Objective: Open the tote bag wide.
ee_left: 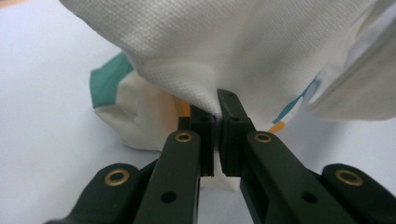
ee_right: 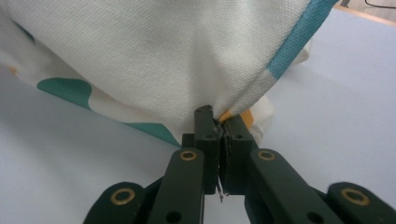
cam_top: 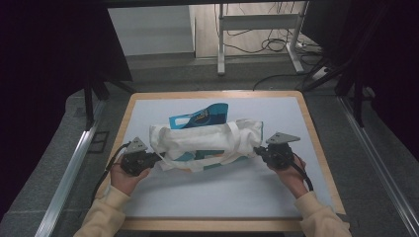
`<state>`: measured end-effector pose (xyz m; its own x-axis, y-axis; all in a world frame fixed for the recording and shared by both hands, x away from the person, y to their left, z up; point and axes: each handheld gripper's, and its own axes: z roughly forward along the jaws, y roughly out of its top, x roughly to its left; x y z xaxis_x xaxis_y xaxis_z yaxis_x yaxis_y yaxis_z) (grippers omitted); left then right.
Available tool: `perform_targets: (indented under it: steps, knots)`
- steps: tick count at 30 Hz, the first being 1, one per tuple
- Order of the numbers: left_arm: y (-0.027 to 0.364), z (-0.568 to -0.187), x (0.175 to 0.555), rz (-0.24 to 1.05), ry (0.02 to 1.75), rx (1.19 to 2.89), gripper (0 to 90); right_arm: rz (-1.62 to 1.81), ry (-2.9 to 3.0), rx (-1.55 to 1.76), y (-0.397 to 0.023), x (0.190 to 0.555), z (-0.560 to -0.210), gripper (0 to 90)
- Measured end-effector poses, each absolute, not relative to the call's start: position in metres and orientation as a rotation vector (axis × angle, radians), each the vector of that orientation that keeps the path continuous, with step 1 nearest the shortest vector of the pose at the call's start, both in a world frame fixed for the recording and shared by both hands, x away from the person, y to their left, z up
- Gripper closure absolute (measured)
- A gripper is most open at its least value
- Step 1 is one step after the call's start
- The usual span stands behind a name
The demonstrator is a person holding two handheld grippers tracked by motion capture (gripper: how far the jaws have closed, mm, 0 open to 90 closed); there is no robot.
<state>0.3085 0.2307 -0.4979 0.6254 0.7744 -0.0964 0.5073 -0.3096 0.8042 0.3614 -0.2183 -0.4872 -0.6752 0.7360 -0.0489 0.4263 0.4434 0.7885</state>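
A white cloth bag (cam_top: 207, 140) with teal, blue and orange print lies across the middle of the pale blue mat (cam_top: 222, 192). A blue packet (cam_top: 200, 117) sticks out of the bag at its far side. My left gripper (cam_top: 159, 157) pinches the bag's left end, its jaws shut on the white fabric (ee_left: 205, 70). At the bag's right end, my right gripper (cam_top: 257, 149) is shut on the cloth (ee_right: 154, 60) near a blue trim strip (ee_right: 292, 44). Both ends hang slightly lifted from the jaws.
The mat covers a wooden table (cam_top: 316, 148). Bare mat lies between the bag and the near edge. Beyond the table stands a white metal frame (cam_top: 257, 34) with cables on the floor. Metal rails (cam_top: 69, 173) run along both sides.
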Motion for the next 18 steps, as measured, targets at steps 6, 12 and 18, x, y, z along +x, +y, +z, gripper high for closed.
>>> perform_targets:
  steps: [6,12,18]
  knots:
    - [0.227,-0.510,0.315,0.375,1.031,2.030,86.7,1.068,2.342,1.000,-0.217,0.363,-0.498,86.2]
    - [0.225,-0.526,0.327,0.322,1.062,2.057,86.7,1.049,2.364,1.020,-0.216,0.366,-0.507,86.1]
    - [0.225,-0.532,0.329,0.318,1.065,2.057,86.9,1.030,2.382,1.046,-0.215,0.368,-0.516,86.1]
